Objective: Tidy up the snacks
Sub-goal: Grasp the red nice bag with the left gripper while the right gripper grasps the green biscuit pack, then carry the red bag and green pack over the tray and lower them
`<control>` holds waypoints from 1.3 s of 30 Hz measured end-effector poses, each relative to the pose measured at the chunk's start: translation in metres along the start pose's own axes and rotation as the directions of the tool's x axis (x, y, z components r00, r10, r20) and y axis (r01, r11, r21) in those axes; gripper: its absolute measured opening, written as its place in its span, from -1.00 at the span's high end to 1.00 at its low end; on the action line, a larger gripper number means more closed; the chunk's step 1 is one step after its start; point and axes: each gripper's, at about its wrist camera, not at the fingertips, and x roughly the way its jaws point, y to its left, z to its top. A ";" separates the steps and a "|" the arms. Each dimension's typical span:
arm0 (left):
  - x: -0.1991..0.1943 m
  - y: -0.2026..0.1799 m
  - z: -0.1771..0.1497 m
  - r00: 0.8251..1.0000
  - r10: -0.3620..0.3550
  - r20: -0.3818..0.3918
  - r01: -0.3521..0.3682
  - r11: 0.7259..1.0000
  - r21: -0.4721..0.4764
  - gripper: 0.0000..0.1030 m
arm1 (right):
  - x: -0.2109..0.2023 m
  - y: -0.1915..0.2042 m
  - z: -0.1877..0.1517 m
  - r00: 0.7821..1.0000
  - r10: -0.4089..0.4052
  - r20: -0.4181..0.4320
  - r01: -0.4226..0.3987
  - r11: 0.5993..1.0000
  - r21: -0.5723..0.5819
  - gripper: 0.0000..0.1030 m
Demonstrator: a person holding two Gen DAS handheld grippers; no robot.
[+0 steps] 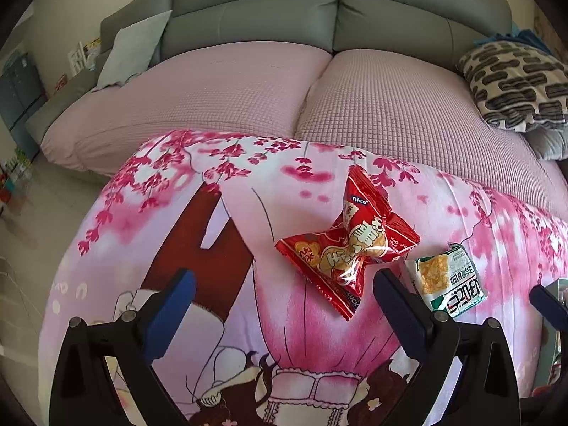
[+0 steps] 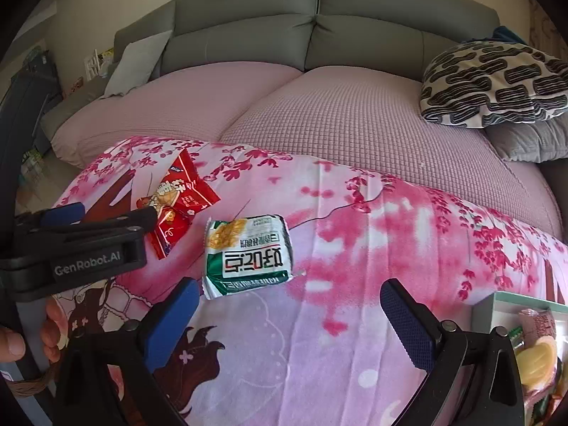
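Observation:
A red snack packet point(image 1: 349, 245) lies on the pink flowered cloth point(image 1: 284, 337), just ahead of my left gripper point(image 1: 284, 294), which stands open and empty over the cloth. Right of it lies a green-and-white packet point(image 1: 449, 280). In the right wrist view that green-and-white packet point(image 2: 248, 255) lies just ahead of the left finger of my right gripper point(image 2: 289, 305), open with nothing in it. The red packet point(image 2: 177, 206) is partly hidden behind my left gripper point(image 2: 113, 214). A mint box point(image 2: 497, 305) at the lower right holds several snacks.
Behind the cloth stands a grey sofa point(image 2: 312, 28) with pink seat covers point(image 2: 337, 120). A black-and-white patterned cushion point(image 2: 493, 81) and a grey pillow point(image 2: 525, 142) lie at the right. A person's hand point(image 2: 17, 344) holds the left gripper's handle. Floor and shelves lie to the left.

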 end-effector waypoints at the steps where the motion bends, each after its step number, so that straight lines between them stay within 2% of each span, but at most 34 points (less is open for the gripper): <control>1: 0.003 -0.003 0.004 1.000 -0.006 0.003 0.006 0.999 0.033 -0.94 | 0.005 0.002 0.002 1.000 0.005 -0.004 -0.005 1.000 -0.002 -1.00; 3: 0.012 -0.005 0.011 1.000 -0.025 -0.008 0.025 0.997 0.070 -0.94 | 0.015 0.007 0.006 1.000 0.009 -0.015 -0.009 1.000 -0.010 -1.00; 6: 0.028 -0.006 0.017 0.999 -0.014 -0.029 0.016 0.995 0.095 -0.94 | 0.029 0.010 0.009 0.999 0.000 -0.037 0.000 1.000 -0.010 -1.00; 9: 0.038 -0.007 0.020 0.997 -0.062 -0.046 0.067 0.992 0.107 -0.94 | 0.037 0.009 0.011 0.999 0.009 -0.052 -0.009 1.000 -0.004 -0.99; 11: 0.040 -0.009 0.022 0.996 -0.080 -0.048 0.085 0.990 0.113 -0.94 | 0.041 0.009 0.012 0.998 0.006 -0.056 -0.006 1.000 -0.001 -0.94; 14: 0.041 -0.012 0.023 0.993 -0.105 -0.044 0.110 0.987 0.117 -0.86 | 0.044 0.006 0.012 0.997 0.028 -0.067 -0.027 0.999 0.023 -0.75; 18: 0.042 -0.018 0.025 0.986 -0.157 -0.054 0.162 0.980 0.118 -0.47 | 0.043 0.009 0.012 0.997 0.041 -0.062 -0.041 0.999 0.016 -0.50; 20: 0.042 -0.022 0.025 0.983 -0.171 -0.063 0.178 0.978 0.113 -0.19 | 0.042 0.011 0.012 0.997 0.041 -0.058 -0.041 0.999 0.004 -0.37; 21: 0.042 -0.022 0.024 0.982 -0.180 -0.065 0.186 0.977 0.108 0.01 | 0.041 0.012 0.012 0.997 0.043 -0.057 -0.043 0.999 -0.002 -0.30; 31: 0.022 -0.019 0.006 0.980 -0.194 -0.051 0.196 0.980 0.030 0.17 | 0.020 0.014 -0.010 0.997 0.055 -0.055 -0.054 0.998 0.009 -0.12; 39: -0.017 -0.011 -0.030 0.973 -0.231 -0.006 0.229 0.970 -0.084 0.17 | -0.029 -0.003 -0.043 0.997 0.071 -0.032 -0.068 0.995 0.075 -0.10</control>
